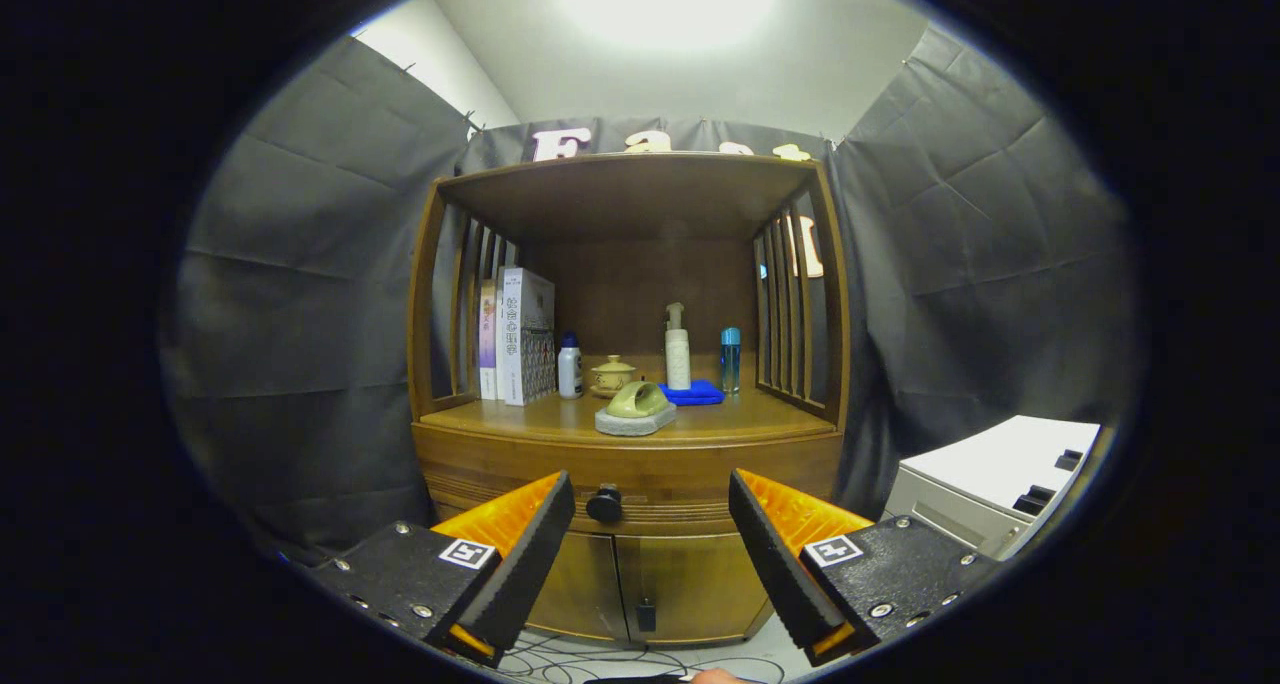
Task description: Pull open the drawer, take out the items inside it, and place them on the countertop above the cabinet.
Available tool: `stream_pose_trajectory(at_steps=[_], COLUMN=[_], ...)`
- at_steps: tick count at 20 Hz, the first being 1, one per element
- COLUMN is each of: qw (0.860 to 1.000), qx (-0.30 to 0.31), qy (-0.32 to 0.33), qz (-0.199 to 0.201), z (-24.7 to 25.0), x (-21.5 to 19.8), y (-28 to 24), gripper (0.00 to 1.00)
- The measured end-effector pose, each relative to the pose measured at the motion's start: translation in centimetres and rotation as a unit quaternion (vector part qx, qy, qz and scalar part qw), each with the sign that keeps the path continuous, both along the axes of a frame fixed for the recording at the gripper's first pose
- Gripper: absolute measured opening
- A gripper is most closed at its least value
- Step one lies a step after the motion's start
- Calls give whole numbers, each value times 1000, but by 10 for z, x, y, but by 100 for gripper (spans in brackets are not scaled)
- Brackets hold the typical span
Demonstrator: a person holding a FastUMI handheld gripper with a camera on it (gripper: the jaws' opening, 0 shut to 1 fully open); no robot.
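Wooden cabinet [630, 464], one shut drawer [640, 499], one knob [604, 504] beyond spread jaws.

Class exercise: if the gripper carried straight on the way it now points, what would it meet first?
Most likely the drawer front of the wooden cabinet. The gripper is open, and the dark knob sits just ahead, nearer its left finger. Depth is unclear, so whether it meets the knob or the panel beside it cannot be told.
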State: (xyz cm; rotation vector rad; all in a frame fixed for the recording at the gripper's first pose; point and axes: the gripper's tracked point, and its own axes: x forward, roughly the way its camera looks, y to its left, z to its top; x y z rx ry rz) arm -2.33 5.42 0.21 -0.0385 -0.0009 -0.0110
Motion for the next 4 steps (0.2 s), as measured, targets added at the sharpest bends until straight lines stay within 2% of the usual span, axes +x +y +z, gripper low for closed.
stream_pose_trajectory(at_steps=[4], qw=[1000], qx=[3], qy=[12], qz=[10], z=[-10], x=[-11], y=[1], gripper=[97])
